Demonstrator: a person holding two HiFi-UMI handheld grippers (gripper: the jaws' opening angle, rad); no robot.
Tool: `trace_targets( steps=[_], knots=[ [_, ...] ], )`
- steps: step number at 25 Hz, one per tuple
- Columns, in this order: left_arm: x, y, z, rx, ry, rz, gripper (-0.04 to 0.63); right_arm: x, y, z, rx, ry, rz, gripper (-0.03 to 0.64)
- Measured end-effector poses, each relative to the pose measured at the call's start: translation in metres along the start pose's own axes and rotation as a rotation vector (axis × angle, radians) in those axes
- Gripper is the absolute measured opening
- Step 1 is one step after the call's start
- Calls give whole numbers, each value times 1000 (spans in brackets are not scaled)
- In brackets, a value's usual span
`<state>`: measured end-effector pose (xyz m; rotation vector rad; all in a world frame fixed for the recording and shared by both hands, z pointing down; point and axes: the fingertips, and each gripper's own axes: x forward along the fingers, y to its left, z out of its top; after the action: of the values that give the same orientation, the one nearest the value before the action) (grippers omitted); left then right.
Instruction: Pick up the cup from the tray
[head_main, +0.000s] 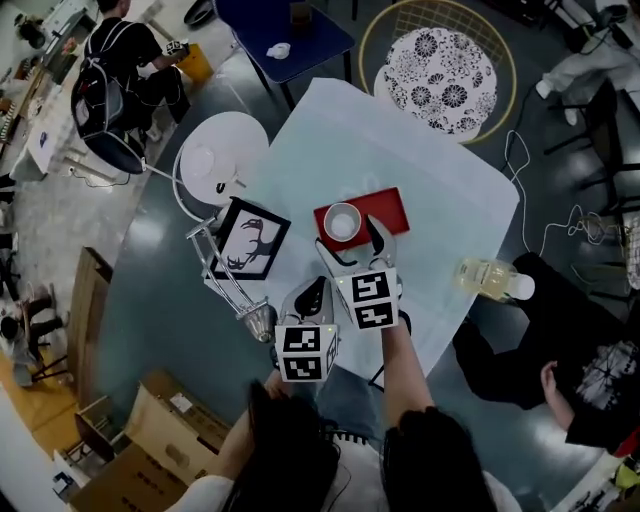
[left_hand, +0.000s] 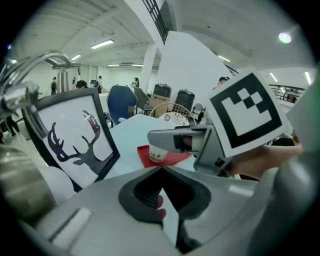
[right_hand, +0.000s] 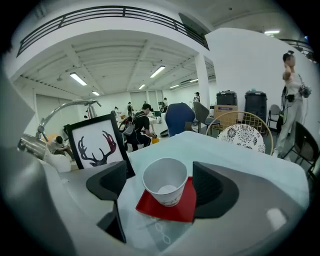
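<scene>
1. Cup (right_hand: 165, 181): it stands upright and empty on the red tray (right_hand: 176, 210), toward the end nearest the framed deer picture (right_hand: 97, 145). The tray lies flat on the pale table (head_main: 430, 160).
2. My right gripper (head_main: 350, 238) has its jaws spread wide, with one dark pad on each side of the cup. In the right gripper view I see a strip of table or tray between each pad and the cup wall, so I read it as bracketing the cup without touching it.
3. My left gripper (head_main: 308, 300) hangs beside the right one and nearer to me. Its jaws are pressed together on nothing, and it is well clear of the tray.
4. As I judge it, the reach and lining-up are done. The cup rests on the tray, so the squeeze and the lift are both left to do.
5. The cup looks like thin paper, so I would close gently at mid-height. I would then raise it straight up, so the tray is not dragged along.
</scene>
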<state>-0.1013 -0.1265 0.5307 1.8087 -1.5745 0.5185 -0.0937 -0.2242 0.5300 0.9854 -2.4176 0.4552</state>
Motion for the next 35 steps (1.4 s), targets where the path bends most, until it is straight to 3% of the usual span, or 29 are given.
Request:
trace_targets(
  steps=[9,20,26,35],
  knots=[
    [23,7,-2,-11,28,16,0,40,-9,-15,-31,46,26,423],
    [31,10,5,-10,29,23,0,43,-13,-14,-10,38,42,390],
    [30,11,8,-18,15,32,0,25,-17,-2,-8,0,13,388],
    [30,-26,10,25,-1,-48,0,-21,-47,-18,29,-3,-92,387]
  ],
)
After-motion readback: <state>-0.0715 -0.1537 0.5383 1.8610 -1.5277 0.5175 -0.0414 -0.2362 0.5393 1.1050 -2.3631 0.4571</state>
